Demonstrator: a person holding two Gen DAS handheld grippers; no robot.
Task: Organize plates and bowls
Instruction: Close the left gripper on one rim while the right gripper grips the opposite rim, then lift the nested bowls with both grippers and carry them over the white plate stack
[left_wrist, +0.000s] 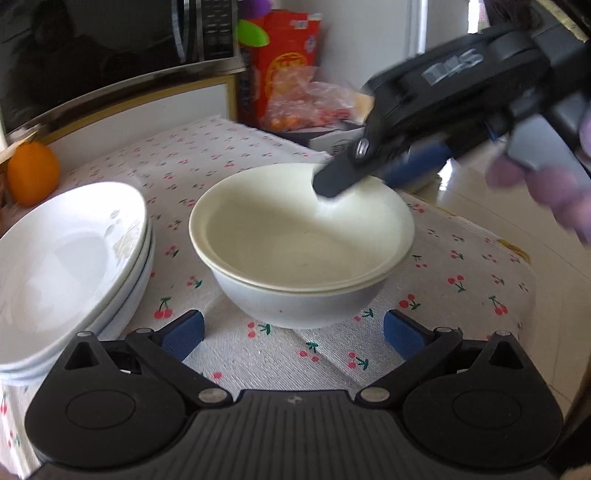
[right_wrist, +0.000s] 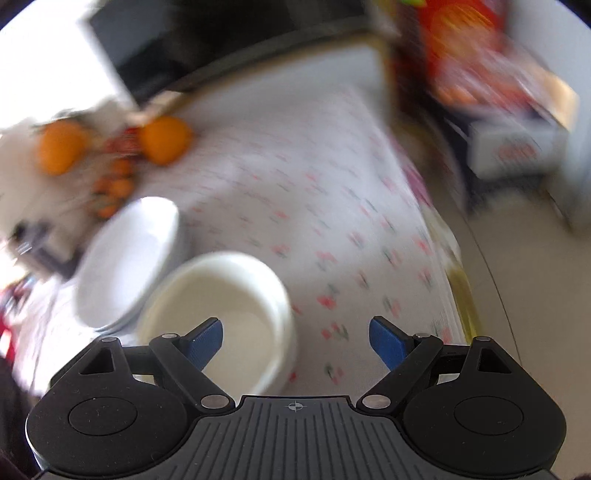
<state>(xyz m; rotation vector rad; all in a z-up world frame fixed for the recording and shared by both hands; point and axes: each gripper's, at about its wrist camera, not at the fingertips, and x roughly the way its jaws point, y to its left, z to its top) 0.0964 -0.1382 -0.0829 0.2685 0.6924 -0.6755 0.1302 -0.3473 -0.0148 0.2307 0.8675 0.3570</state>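
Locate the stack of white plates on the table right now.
In the left wrist view the stack of white plates sits at the left on the cherry-print tablecloth, beside the nested bowls, with an orange behind it.

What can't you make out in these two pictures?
- Plates, left wrist view: stack cut off by the left edge; count unclear.
- Bowls: far rim hidden behind the right gripper.
- Right wrist view: motion blur smears the oranges and red packaging.

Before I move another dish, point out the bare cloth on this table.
Free cloth lies behind the nested bowls, toward the microwave, and right of them out to the table edge. The left is crowded: stacked plates sit close to the bowls, oranges behind. The right gripper hangs over the bowls' far rim.
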